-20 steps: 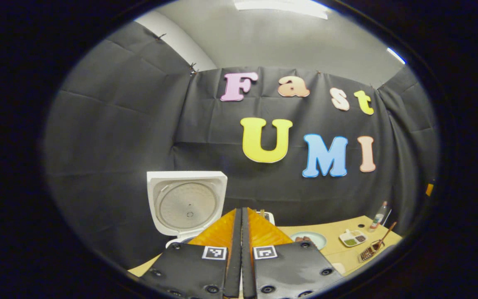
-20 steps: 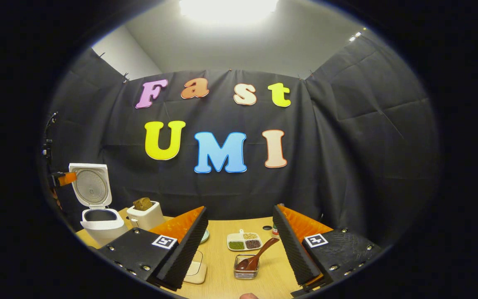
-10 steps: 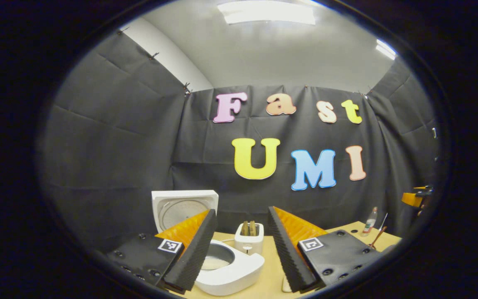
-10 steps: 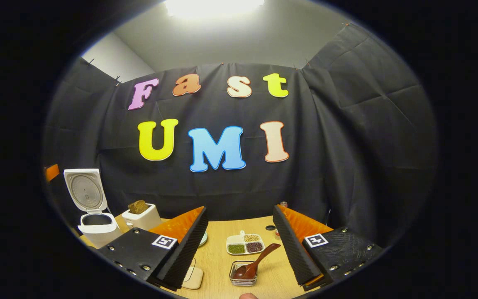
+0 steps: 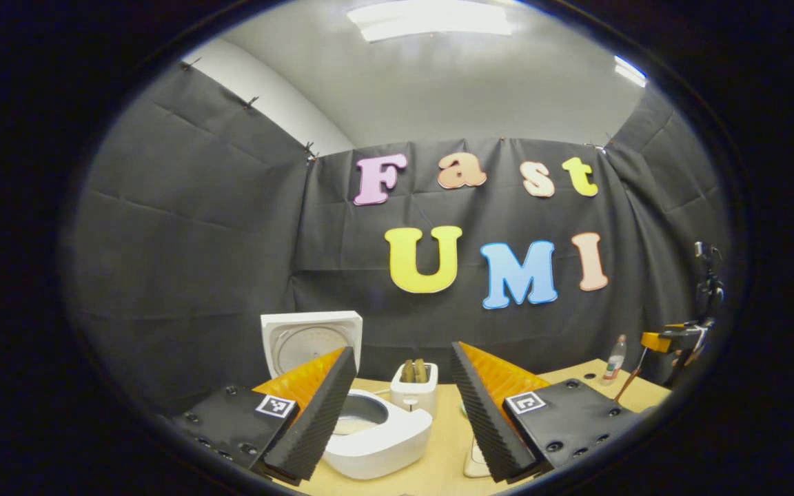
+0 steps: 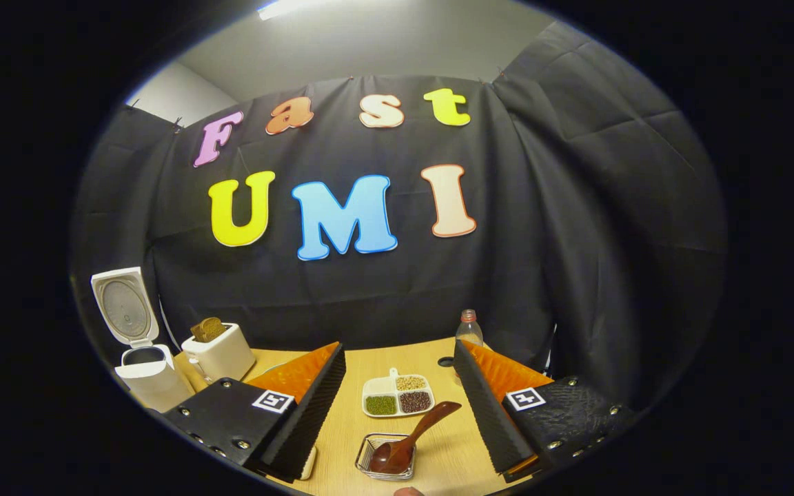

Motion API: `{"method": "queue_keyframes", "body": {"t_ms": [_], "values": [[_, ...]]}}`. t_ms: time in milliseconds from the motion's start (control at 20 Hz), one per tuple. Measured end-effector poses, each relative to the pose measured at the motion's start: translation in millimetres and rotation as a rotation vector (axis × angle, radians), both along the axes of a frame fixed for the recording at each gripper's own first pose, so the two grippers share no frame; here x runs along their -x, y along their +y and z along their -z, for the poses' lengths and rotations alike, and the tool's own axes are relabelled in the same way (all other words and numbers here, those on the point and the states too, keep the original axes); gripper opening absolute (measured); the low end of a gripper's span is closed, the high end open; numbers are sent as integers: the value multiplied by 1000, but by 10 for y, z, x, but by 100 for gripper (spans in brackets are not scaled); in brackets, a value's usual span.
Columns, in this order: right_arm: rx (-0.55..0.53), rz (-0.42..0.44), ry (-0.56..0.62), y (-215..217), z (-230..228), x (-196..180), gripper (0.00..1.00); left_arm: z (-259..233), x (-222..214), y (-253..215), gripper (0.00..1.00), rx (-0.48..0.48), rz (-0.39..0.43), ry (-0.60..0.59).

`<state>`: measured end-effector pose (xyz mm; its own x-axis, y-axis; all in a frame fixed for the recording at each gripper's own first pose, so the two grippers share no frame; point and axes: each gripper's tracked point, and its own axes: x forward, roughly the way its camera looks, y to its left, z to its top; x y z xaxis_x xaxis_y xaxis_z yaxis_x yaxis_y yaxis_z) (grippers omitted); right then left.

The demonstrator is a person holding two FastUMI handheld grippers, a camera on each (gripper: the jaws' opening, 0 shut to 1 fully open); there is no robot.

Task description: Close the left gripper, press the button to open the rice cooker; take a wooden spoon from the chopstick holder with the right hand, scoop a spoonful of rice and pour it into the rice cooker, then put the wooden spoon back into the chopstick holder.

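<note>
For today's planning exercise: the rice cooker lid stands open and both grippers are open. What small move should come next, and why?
Probably lower the right gripper onto the wooden spoon handle. The rice cooker is open, and the spoon rests in the chopstick holder between the open fingers.

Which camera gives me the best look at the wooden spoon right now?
The right gripper view: the wooden spoon lies whole between the open tongs, bowl in the wire holder. The left gripper view shows a thin handle at the far right.

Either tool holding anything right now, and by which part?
Nothing held. Left tool and right tool are both open; the wooden spoon sits in its holder.
</note>
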<state>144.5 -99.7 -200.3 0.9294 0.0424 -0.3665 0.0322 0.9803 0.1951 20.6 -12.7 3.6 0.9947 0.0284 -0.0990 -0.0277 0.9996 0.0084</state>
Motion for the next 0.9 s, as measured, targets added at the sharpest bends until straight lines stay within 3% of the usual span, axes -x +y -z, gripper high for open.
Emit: {"method": "queue_keyframes", "body": {"t_ms": [200, 350, 450, 650, 900], "values": [[6, 1, 64, -74, 364, -89, 96, -39, 67, -13, 99, -25, -33, 7], [6, 4, 118, -135, 641, -147, 96, -19, 112, -32, 92, -28, -62, 20], [-8, 11, 157, -178, 828, -164, 96, -2, 156, -35, 95, -44, -74, 27], [-66, 16, 249, -173, 1192, -119, 96, 60, 179, -93, 95, -60, -94, 55], [-151, -36, 361, -37, 1503, 5, 96, 125, 173, -235, 92, -66, -88, 78]]}}
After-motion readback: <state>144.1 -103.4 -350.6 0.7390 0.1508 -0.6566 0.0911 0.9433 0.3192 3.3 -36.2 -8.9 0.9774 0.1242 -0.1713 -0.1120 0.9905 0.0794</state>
